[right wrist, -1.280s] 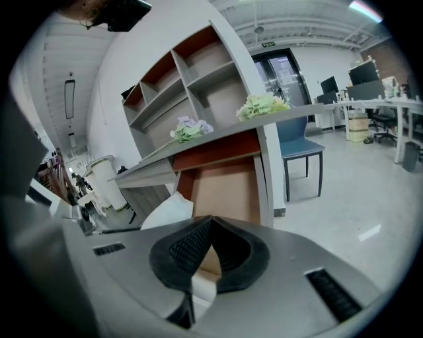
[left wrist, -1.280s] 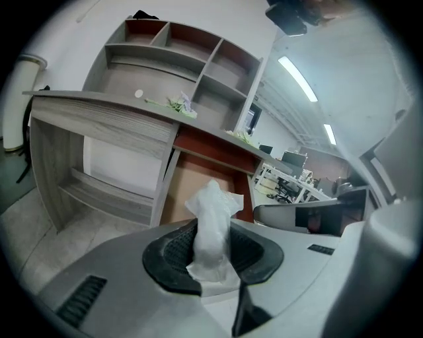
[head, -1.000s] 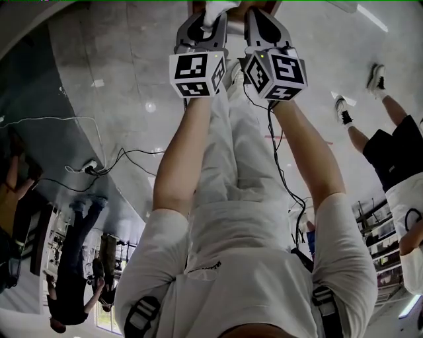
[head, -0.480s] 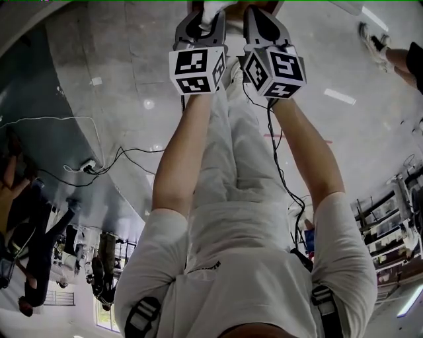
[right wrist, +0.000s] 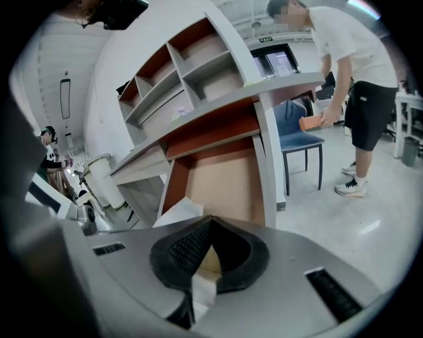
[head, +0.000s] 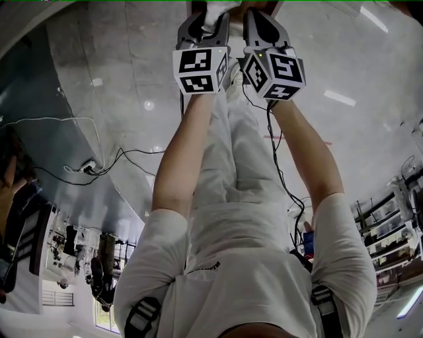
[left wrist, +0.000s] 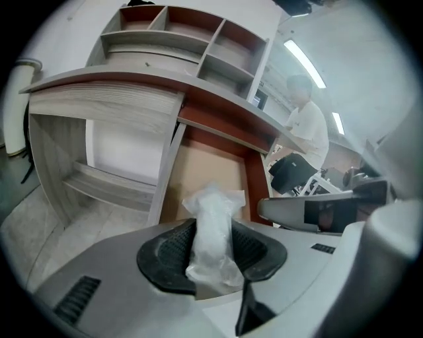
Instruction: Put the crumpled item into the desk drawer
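Observation:
The crumpled item point(left wrist: 210, 208), a white wad, stands upright between the pads of my left gripper point(left wrist: 211, 230). Both pads still touch it while the jaws are opening. Below it lies the open desk drawer point(left wrist: 211, 165) with a tan bottom and red-brown sides. My right gripper point(right wrist: 210, 224) is beside the left one, over the same drawer point(right wrist: 228, 178), its tips together and nothing held. In the head view both grippers reach forward at the top edge, left gripper point(head: 205, 20) and right gripper point(head: 264, 16), with the white wad point(head: 218, 8) showing between them.
The desk carries a shelf unit point(left wrist: 185, 33) above its curved top. A person in a white shirt point(right wrist: 357, 72) stands beside a blue chair point(right wrist: 301, 142) to the right of the desk. Cables point(head: 92, 168) lie on the floor at my left.
My left gripper's marker cube has edged slightly up and right. The bystander's legs at the right have left the head view. The right gripper has stayed put.

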Demonstrator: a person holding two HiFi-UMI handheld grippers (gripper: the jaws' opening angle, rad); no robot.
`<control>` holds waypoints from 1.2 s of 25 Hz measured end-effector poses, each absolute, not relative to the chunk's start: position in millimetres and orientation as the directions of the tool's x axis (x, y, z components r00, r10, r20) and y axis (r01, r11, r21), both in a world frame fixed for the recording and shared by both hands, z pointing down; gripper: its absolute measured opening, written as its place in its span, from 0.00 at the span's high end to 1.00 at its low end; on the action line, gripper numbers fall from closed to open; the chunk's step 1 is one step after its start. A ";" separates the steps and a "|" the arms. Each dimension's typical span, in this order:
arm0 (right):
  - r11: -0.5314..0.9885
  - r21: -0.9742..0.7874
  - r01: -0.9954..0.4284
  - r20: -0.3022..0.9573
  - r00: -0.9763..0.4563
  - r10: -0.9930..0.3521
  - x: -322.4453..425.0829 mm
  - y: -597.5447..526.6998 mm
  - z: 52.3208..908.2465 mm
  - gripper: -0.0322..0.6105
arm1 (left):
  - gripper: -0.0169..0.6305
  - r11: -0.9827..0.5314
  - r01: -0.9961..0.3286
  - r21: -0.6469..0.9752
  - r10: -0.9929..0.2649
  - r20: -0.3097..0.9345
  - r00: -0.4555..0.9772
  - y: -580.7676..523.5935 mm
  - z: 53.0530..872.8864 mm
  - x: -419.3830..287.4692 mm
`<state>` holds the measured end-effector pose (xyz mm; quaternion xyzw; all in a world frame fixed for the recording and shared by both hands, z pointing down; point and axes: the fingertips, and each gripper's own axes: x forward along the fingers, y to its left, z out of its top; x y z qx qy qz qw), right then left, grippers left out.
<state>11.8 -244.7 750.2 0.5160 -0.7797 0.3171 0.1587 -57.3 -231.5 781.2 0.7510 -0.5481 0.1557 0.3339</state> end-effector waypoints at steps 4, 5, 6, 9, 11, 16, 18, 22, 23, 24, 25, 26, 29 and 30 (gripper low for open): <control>0.266 -0.330 -0.906 0.574 -0.417 -0.705 13.4 -241.9 748.0 0.95 | 0.73 -0.170 -0.925 0.338 -0.715 0.604 0.352 -229.0 781.1 -56.1; 0.266 -0.330 -0.906 0.573 -0.416 -0.706 14.1 -241.4 746.3 0.95 | 0.71 -0.170 -0.925 0.340 -0.715 0.604 0.353 -228.6 780.2 -55.6; 0.266 -0.329 -0.906 0.572 -0.416 -0.707 14.8 -241.2 745.1 0.95 | 0.70 -0.170 -0.924 0.341 -0.714 0.604 0.354 -228.4 779.6 -55.2; 0.265 -0.329 -0.907 0.570 -0.414 -0.710 16.1 -241.8 745.8 0.95 | 0.68 -0.169 -0.924 0.343 -0.713 0.605 0.355 -229.0 781.5 -54.8; 0.263 -0.328 -0.907 0.570 -0.412 -0.711 16.5 -241.7 746.7 0.95 | 0.68 -0.168 -0.924 0.342 -0.712 0.606 0.354 -229.0 783.0 -55.2; 0.258 -0.329 -0.908 0.570 -0.409 -0.713 19.2 -238.9 741.7 0.95 | 0.68 -0.167 -0.925 0.341 -0.719 0.600 0.351 -228.8 777.3 -55.9; 0.254 -0.329 -0.910 0.571 -0.406 -0.714 21.0 -237.7 740.4 0.95 | 0.68 -0.168 -0.925 0.339 -0.724 0.595 0.350 -229.3 774.5 -57.2; 0.247 -0.328 -0.912 0.571 -0.400 -0.717 21.7 -236.3 737.1 0.95 | 0.68 -0.172 -0.927 0.333 -0.733 0.586 0.346 -229.7 769.6 -65.0; 0.246 -0.328 -0.912 0.570 -0.399 -0.718 21.9 -235.8 734.9 0.95 | 0.68 -0.171 -0.926 0.336 -0.734 0.583 0.347 -229.3 768.0 -66.4; 0.246 -0.328 -0.912 0.568 -0.398 -0.720 22.0 -235.1 732.2 0.95 | 0.68 -0.171 -0.925 0.338 -0.735 0.581 0.349 -228.5 766.1 -67.5; 0.247 -0.327 -0.912 0.566 -0.398 -0.722 21.9 -234.3 729.1 0.95 | 0.68 -0.171 -0.925 0.339 -0.736 0.580 0.349 -227.4 763.9 -68.5; 0.248 -0.326 -0.912 0.564 -0.398 -0.723 21.7 -233.5 725.6 0.95 | 0.68 -0.171 -0.926 0.338 -0.738 0.578 0.348 -226.0 761.1 -69.5; 0.253 -0.323 -0.912 0.554 -0.400 -0.730 22.5 -234.6 712.6 0.95 | 0.79 -0.166 -0.932 0.322 -0.749 0.574 0.332 -224.2 750.0 -73.6; 0.253 -0.323 -0.912 0.551 -0.399 -0.733 23.5 -235.4 708.8 0.95 | 0.85 -0.163 -0.935 0.314 -0.753 0.573 0.323 -224.1 746.6 -75.4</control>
